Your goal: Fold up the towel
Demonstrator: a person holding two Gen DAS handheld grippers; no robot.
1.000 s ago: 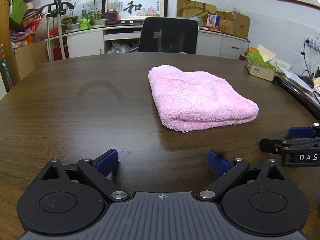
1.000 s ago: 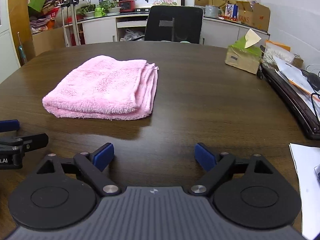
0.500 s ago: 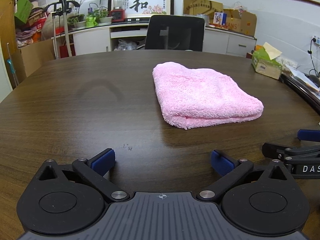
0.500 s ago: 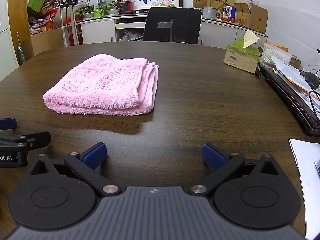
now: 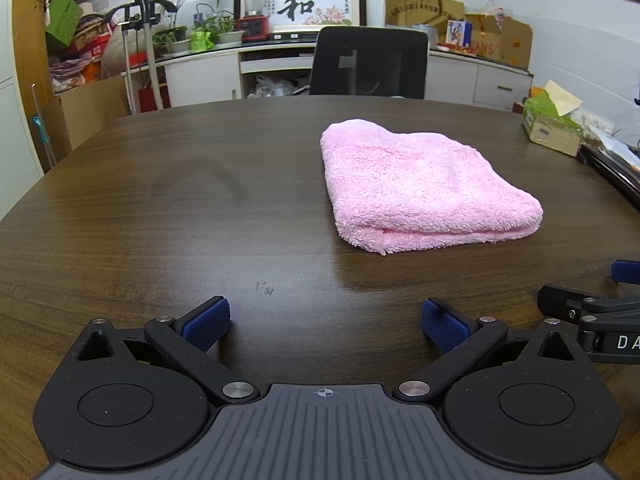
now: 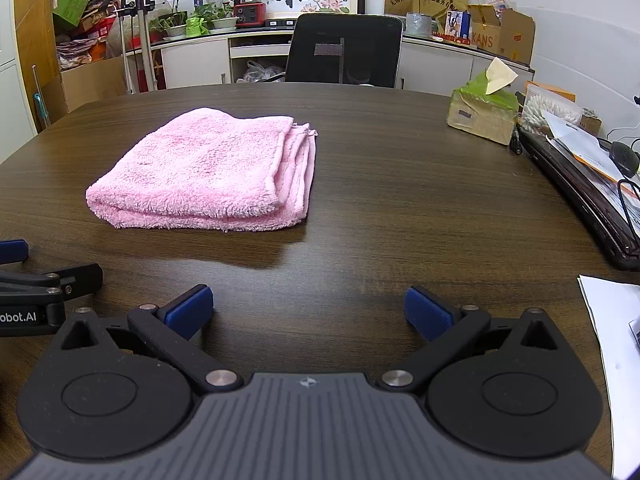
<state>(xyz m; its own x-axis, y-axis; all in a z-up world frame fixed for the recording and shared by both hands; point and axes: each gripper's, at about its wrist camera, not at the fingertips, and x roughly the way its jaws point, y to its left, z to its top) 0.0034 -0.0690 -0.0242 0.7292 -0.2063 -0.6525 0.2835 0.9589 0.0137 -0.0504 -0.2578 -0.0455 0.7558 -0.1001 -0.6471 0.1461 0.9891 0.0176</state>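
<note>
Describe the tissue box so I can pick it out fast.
Start at the dark wooden table and go to its far right edge, beyond the folded pink fluffy towel. The green-topped cardboard tissue box sits there, the only thing with a pale tissue sticking up from it.

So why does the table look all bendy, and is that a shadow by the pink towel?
Left wrist view: the fisheye lens curves the table's edge. Right wrist view: yes, the pink towel casts a dark shadow on its near side, and everything looks sharp.
</note>
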